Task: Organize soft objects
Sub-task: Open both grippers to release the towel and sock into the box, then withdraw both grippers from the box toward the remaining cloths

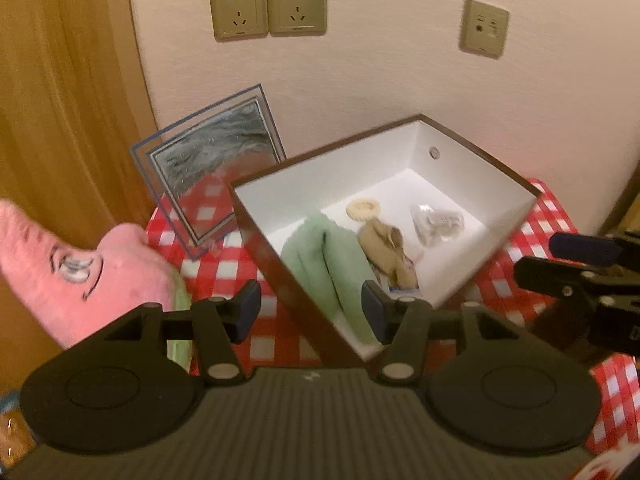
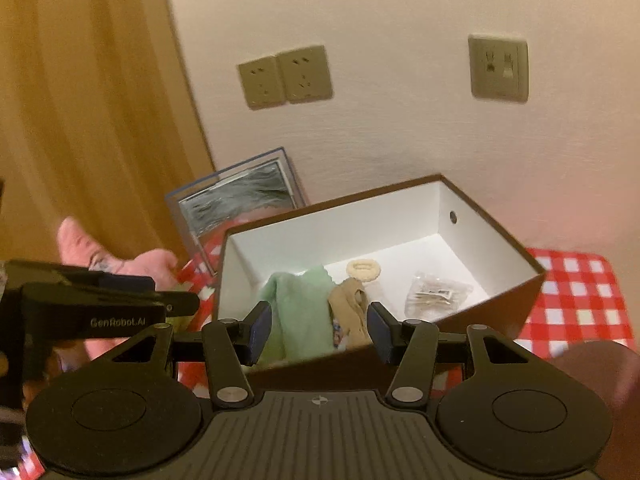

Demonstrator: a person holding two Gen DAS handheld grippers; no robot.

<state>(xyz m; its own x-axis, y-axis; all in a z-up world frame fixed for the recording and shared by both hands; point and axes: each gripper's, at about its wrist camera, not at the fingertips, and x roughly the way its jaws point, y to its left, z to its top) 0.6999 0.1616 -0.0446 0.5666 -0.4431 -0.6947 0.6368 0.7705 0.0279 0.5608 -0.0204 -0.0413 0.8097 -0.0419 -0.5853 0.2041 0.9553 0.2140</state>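
Observation:
A brown box (image 1: 476,152) with a white inside stands on the red-checked table; it also shows in the right wrist view (image 2: 532,292). In it lie a green towel (image 1: 324,256) (image 2: 298,304), a beige cloth piece (image 1: 386,250) (image 2: 350,304), a cream scrunchie (image 1: 363,209) (image 2: 363,270) and a clear packet (image 1: 436,224) (image 2: 434,294). A pink plush (image 1: 76,264) (image 2: 120,264) lies left of the box. My left gripper (image 1: 311,312) is open and empty over the box's near left wall. My right gripper (image 2: 318,330) is open and empty at the box's near wall.
A framed picture (image 1: 212,164) (image 2: 236,196) leans on the wall behind the box. Wall sockets (image 1: 268,8) are above. A wooden panel (image 1: 60,100) stands on the left. The red-checked cloth (image 1: 536,232) (image 2: 576,292) covers the small table.

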